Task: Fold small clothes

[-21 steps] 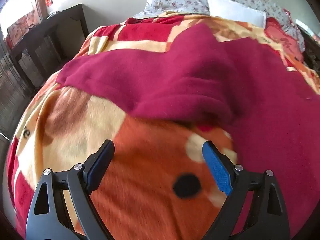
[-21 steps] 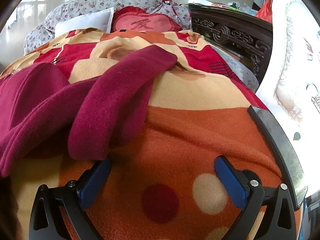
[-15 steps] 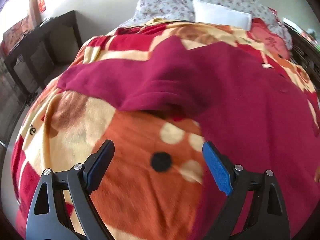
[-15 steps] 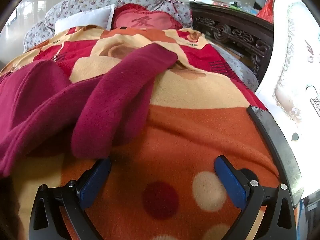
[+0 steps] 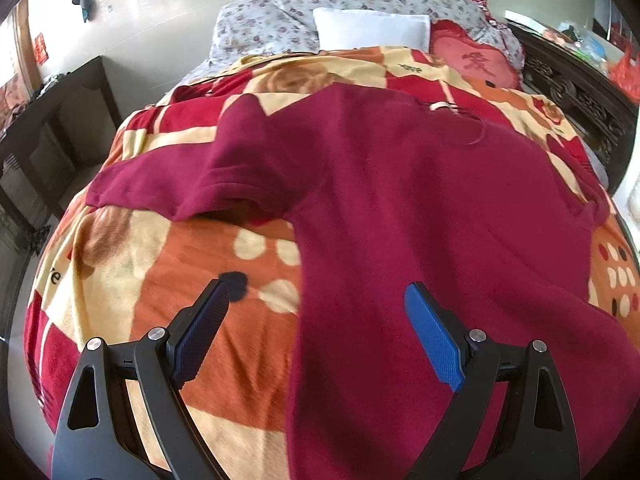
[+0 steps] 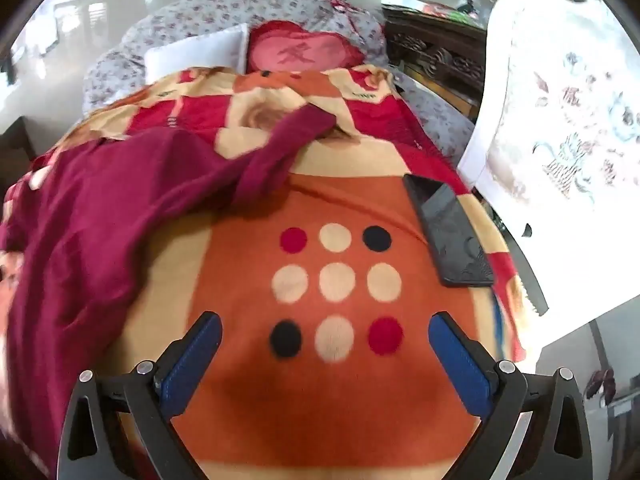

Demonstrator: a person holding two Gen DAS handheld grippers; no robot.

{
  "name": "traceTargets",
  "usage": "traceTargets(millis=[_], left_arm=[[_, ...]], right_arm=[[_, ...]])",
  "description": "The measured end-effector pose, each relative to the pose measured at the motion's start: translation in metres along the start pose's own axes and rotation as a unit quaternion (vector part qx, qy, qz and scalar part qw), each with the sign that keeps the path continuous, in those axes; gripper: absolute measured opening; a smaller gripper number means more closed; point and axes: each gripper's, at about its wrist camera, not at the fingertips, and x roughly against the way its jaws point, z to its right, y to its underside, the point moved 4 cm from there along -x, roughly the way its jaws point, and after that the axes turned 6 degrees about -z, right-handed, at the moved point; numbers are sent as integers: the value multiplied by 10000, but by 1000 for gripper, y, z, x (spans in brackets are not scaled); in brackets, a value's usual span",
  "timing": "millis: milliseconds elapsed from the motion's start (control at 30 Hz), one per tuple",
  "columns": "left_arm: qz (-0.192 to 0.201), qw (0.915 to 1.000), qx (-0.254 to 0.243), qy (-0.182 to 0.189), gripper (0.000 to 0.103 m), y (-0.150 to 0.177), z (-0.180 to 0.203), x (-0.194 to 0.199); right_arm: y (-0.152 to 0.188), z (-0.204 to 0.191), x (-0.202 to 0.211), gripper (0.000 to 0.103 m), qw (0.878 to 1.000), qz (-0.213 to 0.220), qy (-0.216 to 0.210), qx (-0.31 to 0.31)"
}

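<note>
Maroon sweater (image 5: 420,208) lies spread unfolded on the blanket (image 6: 340,392); left gripper (image 5: 316,320) and right gripper (image 6: 324,344) both released, folding not started.

a home bedroom: a bed with a patterned blanket (image 6: 336,400), floral pillows (image 5: 360,4) and a carved headboard (image 6: 436,56).

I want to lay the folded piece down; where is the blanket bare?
Bare: the dotted orange patch between the maroon garment and the black phone; also left of the garment. The middle is covered.

Phone (image 6: 450,236) on patterned blanket (image 6: 336,380)
</note>
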Motion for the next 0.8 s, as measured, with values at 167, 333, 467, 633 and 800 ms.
traceTargets(millis=[167,333,467,633,800], left_arm=[[107,9998,-124,144,90,1,9,12],[138,9995,-194,183,90,1,14,18],[144,9995,-170,204,90,1,17,21],[148,9996,-193,159,90,-1,19,23],[147,9997,-141,169,90,-4,16,23]], right_arm=[[3,-14,61,102,9977,88,-523,427],[1,-41,105,102,9911,331,-858,963],[-8,-68,121,102,9854,554,-1142,1131],[-24,-108,107,102,9821,671,-1435,1023],[-37,-155,79,102,9781,695,-1773,843]])
